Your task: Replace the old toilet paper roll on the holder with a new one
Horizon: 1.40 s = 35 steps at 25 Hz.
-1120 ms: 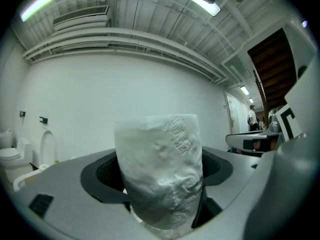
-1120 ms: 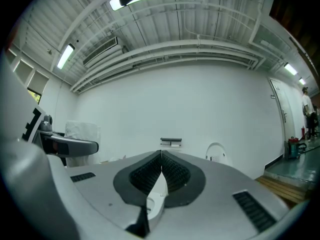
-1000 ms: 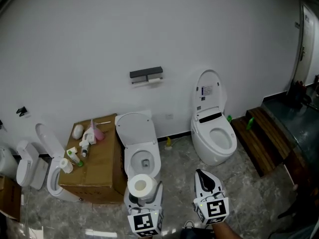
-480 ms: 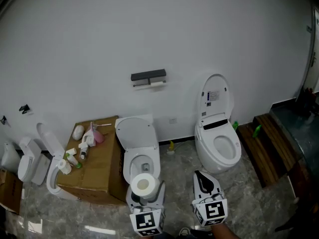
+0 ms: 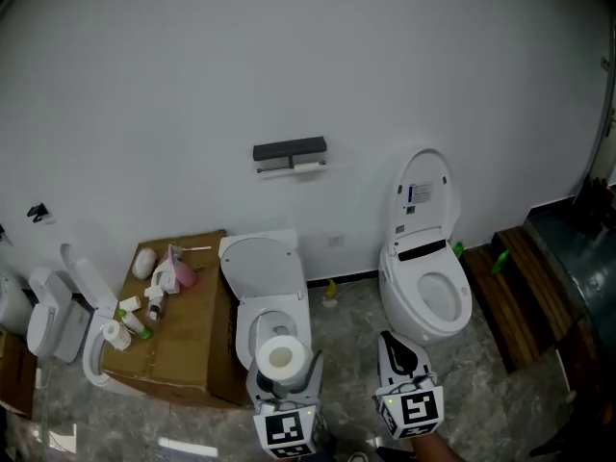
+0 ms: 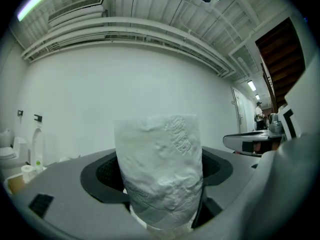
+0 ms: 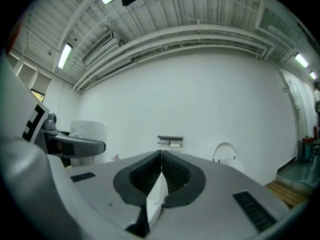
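My left gripper (image 5: 285, 372) is shut on a new white toilet paper roll (image 5: 281, 356), held upright at the bottom of the head view; the roll (image 6: 160, 169) fills the space between the jaws in the left gripper view. My right gripper (image 5: 397, 347) is shut and empty, its jaws pressed together (image 7: 161, 156). On the white wall ahead hangs the dark holder (image 5: 290, 150) with a thin, nearly used-up roll (image 5: 307, 166) under it. The same holder (image 7: 170, 139) appears small and far off in the right gripper view. Both grippers point level toward the wall.
A toilet with raised lid (image 5: 268, 301) stands just ahead of the left gripper. A second toilet (image 5: 428, 258) is to the right. A cardboard box (image 5: 183, 325) with bottles sits left, beside another toilet (image 5: 67, 311). A wooden step (image 5: 520, 292) lies at far right.
The whole view has shifted: the wall holder and toilets now sit a little nearer and further right in the head view. Both grippers keep their place at the bottom, the roll still held.
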Each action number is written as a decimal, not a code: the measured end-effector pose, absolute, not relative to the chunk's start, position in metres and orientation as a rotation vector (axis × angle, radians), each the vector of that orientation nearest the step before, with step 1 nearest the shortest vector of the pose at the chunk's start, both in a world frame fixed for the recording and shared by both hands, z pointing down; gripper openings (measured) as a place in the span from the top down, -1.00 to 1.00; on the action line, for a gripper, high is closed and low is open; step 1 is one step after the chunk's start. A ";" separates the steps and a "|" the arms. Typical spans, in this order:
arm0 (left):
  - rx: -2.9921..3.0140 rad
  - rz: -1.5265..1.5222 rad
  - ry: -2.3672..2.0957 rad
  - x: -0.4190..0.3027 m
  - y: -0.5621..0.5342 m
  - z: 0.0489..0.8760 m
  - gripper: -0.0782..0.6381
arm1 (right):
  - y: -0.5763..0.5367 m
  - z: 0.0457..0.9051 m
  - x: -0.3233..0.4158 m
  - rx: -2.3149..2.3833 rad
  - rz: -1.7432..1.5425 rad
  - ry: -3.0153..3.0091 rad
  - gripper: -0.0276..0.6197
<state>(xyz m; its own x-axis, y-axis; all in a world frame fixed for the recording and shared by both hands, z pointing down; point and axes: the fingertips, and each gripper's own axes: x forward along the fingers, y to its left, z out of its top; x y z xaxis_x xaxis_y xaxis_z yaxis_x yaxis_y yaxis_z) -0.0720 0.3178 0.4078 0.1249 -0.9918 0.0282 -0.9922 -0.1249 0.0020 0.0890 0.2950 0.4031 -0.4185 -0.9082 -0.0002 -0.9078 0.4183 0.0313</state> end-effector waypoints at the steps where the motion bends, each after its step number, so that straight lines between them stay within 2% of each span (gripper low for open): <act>1: 2.349 0.031 -2.059 -0.077 0.306 0.408 -0.42 | 0.284 0.403 0.084 1.693 -0.047 -2.625 0.86; 12: 2.421 0.002 -2.015 -0.148 0.163 0.392 -0.42 | 0.148 0.388 0.006 1.735 -0.088 -2.585 0.86; 20: 2.425 0.020 -1.987 -0.176 0.094 0.395 -0.42 | 0.087 0.389 -0.015 1.778 -0.070 -2.559 0.86; 35: 2.396 0.032 -2.018 -0.144 -0.047 0.402 -0.42 | -0.065 0.394 0.005 1.713 -0.080 -2.607 0.86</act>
